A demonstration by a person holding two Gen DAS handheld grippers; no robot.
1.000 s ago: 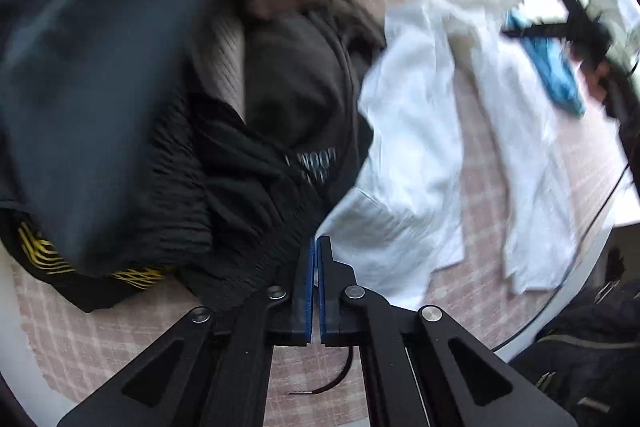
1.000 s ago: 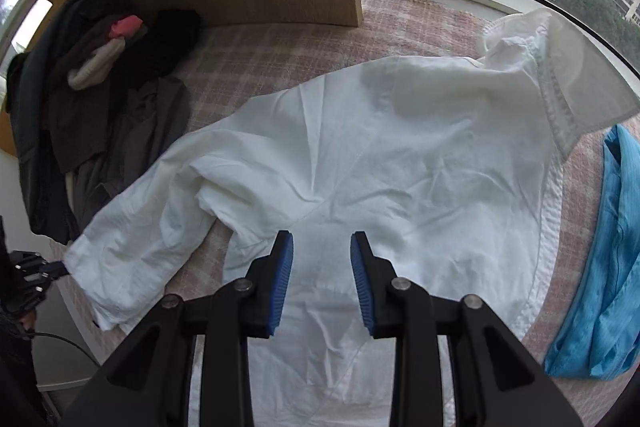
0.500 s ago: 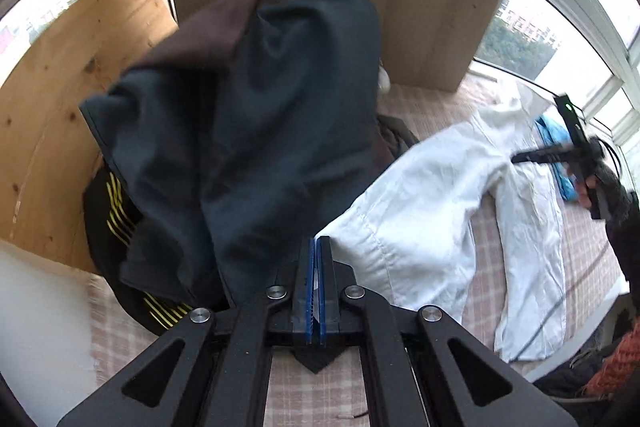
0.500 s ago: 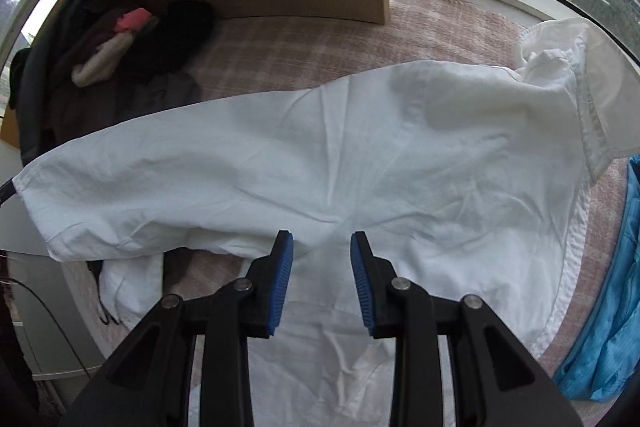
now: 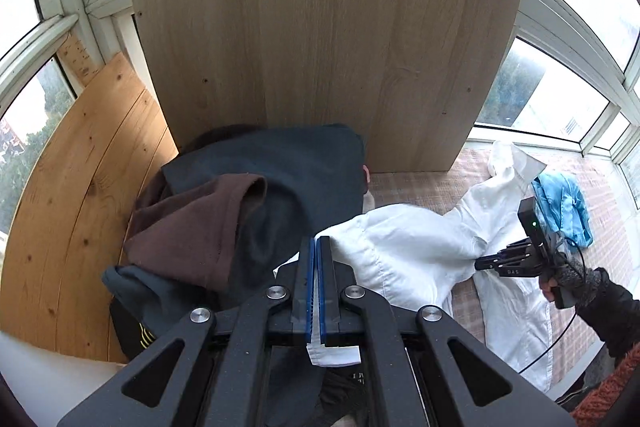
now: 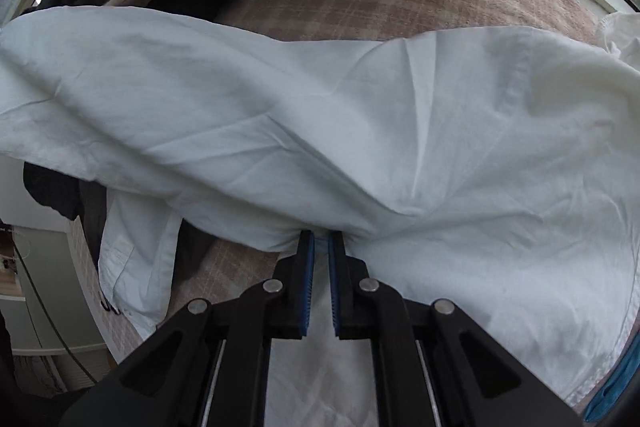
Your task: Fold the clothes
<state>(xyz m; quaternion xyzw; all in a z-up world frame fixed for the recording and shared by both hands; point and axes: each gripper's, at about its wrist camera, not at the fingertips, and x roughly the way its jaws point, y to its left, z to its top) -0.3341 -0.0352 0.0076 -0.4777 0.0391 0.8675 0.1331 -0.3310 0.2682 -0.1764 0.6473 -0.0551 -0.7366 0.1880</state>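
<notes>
From the left wrist, the left gripper (image 5: 319, 247) is pinching the cuff end of the white shirt (image 5: 416, 251), its blue pads pressed together with a flap of cuff hanging out below them. The sleeve is stretching away to the right of the fingers toward the right gripper (image 5: 486, 261), which is meeting the cloth near the armpit. Beyond and to the left of the fingers, a pile of dark clothes (image 5: 256, 203) is sitting against a wooden board (image 5: 320, 47). Far right, a blue garment (image 5: 564, 201) is lying past the shirt's collar.

From the right wrist, the right gripper (image 6: 321, 247) is closing on a bunched fold of the shirt (image 6: 360, 131); a narrow gap is showing between the pads and cloth is gathered at their tips, so it appears to be gripping. The lifted sleeve is spanning to the left above the fingers, and the body is spreading to the right on the checked cloth (image 6: 380, 3).

The fold is judged barely begun: the shirt is spread out, one sleeve is raised, apparently for folding across the body. The other sleeve, the body folds and the pile are all still waiting.
</notes>
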